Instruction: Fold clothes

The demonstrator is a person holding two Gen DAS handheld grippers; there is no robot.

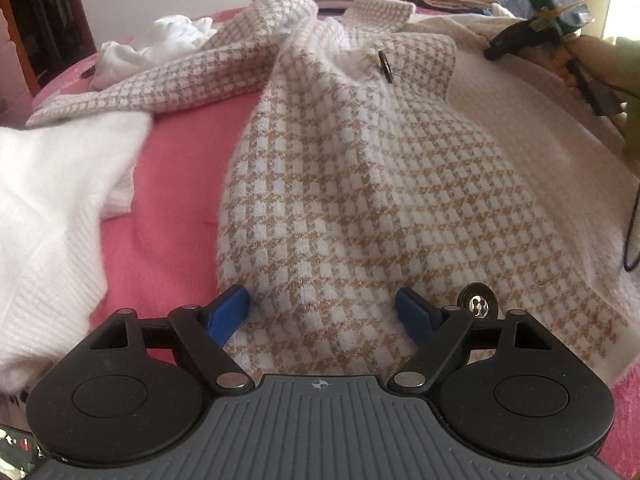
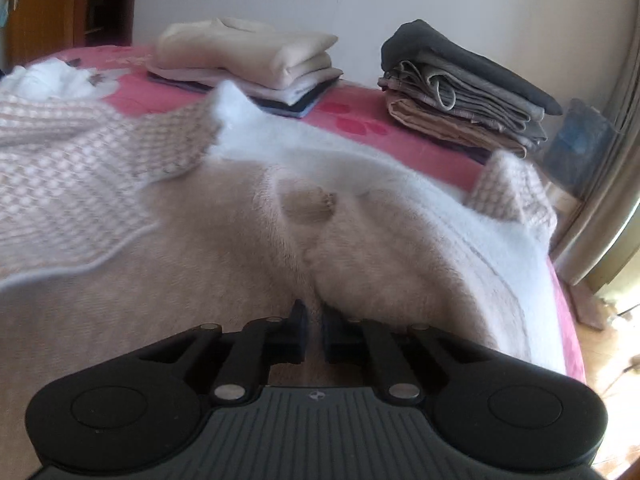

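Note:
A beige-and-white houndstooth cardigan (image 1: 360, 184) with a cream inner side lies spread on the pink bed (image 1: 176, 200). My left gripper (image 1: 322, 312) is open, its blue fingers straddling the cardigan's front panel near the hem, beside a metal button (image 1: 479, 305). My right gripper (image 2: 314, 330) is shut on a pinched fold of the cream inner fabric (image 2: 320, 248); the houndstooth front (image 2: 72, 168) lies to its left. The right gripper also shows in the left wrist view (image 1: 504, 46) at the far right.
A white knit garment (image 1: 52, 216) lies left of the cardigan, with crumpled white cloth (image 1: 160, 40) behind. Two folded stacks sit at the bed's far side: cream tops (image 2: 248, 60) and grey-brown trousers (image 2: 464, 92). The bed edge and floor (image 2: 608, 360) are at right.

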